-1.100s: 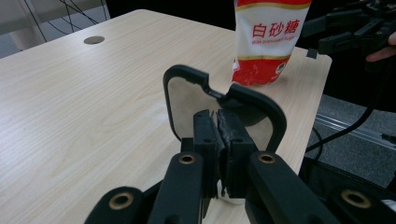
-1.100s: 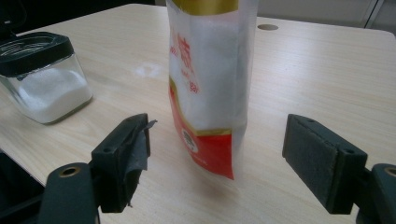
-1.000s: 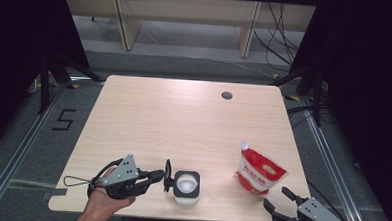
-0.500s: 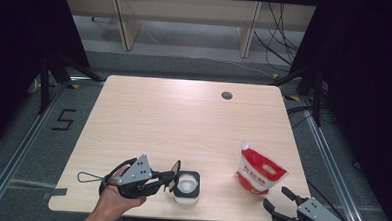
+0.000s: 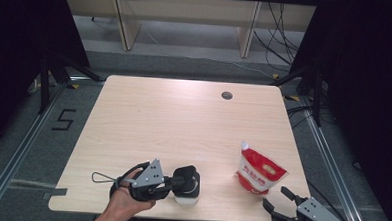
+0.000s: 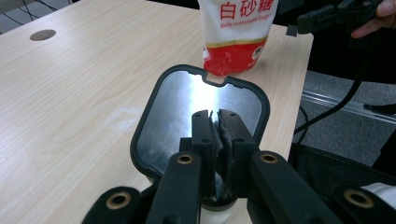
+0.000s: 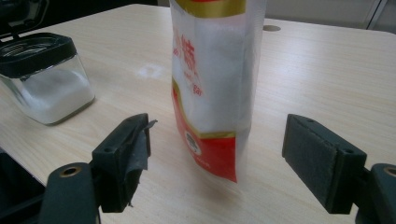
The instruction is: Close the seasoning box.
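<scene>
Sugar is the matter in hand: a soft red-and-white plastic pouch of white sugar (image 5: 259, 169) stands upright on the light wooden bench (image 5: 183, 120), and a square clear glass jar with a black hinged lid (image 5: 186, 186) sits near the front edge. The left tool (image 5: 181, 181) is seen with its jaws together over the black lid (image 6: 201, 116), which is raised off the jar; whether the lid's edge is pinched between the pads cannot be told. The right tool (image 5: 280, 204) is held with its jaws wide apart and nothing between them, the pouch (image 7: 212, 88) standing just ahead, between the two pads but clear of both.

The pouch is judged to be limp and slippery, with loose contents that shift; it is best taken at the upper part, where the film can be gathered without crushing. The jar is judged rigid, fairly heavy and breakable, and its lid thin and stiff.

The shiny inner face of the lid and the printed characters on the pouch (image 6: 236, 32) are shown by the left gripper view. The white fill inside the jar (image 7: 46, 88) is shown by the right gripper view.
</scene>
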Motion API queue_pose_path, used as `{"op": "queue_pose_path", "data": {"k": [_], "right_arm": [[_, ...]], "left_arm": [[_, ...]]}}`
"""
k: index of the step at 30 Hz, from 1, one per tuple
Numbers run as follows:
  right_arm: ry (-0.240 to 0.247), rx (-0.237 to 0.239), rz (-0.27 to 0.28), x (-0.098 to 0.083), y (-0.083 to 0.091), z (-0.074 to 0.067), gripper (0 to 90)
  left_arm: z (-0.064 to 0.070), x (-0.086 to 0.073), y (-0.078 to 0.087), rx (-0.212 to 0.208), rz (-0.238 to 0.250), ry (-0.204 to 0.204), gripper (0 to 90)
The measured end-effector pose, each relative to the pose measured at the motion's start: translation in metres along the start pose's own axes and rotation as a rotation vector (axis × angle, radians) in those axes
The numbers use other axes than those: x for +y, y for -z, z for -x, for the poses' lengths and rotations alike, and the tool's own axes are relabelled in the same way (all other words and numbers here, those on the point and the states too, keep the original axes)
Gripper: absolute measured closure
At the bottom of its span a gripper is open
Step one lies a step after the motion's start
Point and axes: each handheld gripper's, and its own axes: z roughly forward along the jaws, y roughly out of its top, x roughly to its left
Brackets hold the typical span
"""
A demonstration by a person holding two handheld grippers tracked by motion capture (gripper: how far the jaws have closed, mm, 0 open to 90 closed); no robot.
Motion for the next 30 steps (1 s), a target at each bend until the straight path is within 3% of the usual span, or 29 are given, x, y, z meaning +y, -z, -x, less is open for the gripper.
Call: {"op": "queue_pose_path", "data": {"k": [6, 8, 9, 10, 12, 16, 20, 22, 23, 26, 28, 30], "right_arm": [[-0.001, -0.002, -0.004, 0.000, 0.000, -0.001, 24.7], [0.030, 0.001, -0.006, 0.000, 0.000, 0.001, 24.7], [0.018, -0.002, 0.000, 0.000, -0.001, 0.000, 24.7], [0.010, 0.006, -0.003, 0.000, -0.001, 0.000, 24.7], [0.010, 0.014, 0.001, 0.000, -0.001, 0.000, 24.7], [0.012, 0.017, 0.000, 0.000, -0.001, 0.000, 24.7], [0.015, 0.008, 0.001, 0.000, -0.001, 0.000, 24.7], [0.016, 0.005, 0.006, 0.000, -0.001, 0.000, 24.7], [0.027, 0.001, 0.013, 0.000, -0.002, 0.000, 24.7], [0.015, 0.012, 0.000, 0.000, -0.002, -0.001, 24.7], [0.037, -0.001, 0.001, 0.000, -0.001, 0.000, 24.7], [0.037, 0.000, 0.012, 0.000, -0.002, 0.001, 24.6]], "left_arm": [[0.001, -0.005, -0.007, -0.005, -0.032, -0.008, 84.0], [0.001, -0.008, -0.010, -0.014, -0.031, 0.002, 83.9], [0.001, -0.008, -0.011, -0.011, -0.040, -0.009, 83.8], [0.001, -0.009, -0.012, -0.024, -0.035, 0.009, 83.9], [0.001, -0.008, -0.011, -0.008, -0.044, -0.001, 83.7], [0.001, -0.008, -0.008, -0.013, -0.017, 0.005, 80.2], [-0.004, -0.006, 0.000, -0.039, 0.031, 0.042, 71.4], [-0.005, -0.006, 0.005, -0.030, 0.049, 0.067, 65.9], [-0.007, -0.006, 0.008, -0.025, 0.046, 0.056, 62.6], [-0.009, -0.008, 0.016, -0.006, 0.053, 0.080, 54.9], [-0.011, -0.011, 0.021, 0.005, 0.056, 0.089, 49.1], [-0.014, -0.014, 0.026, 0.025, 0.036, 0.095, 43.0]]}}
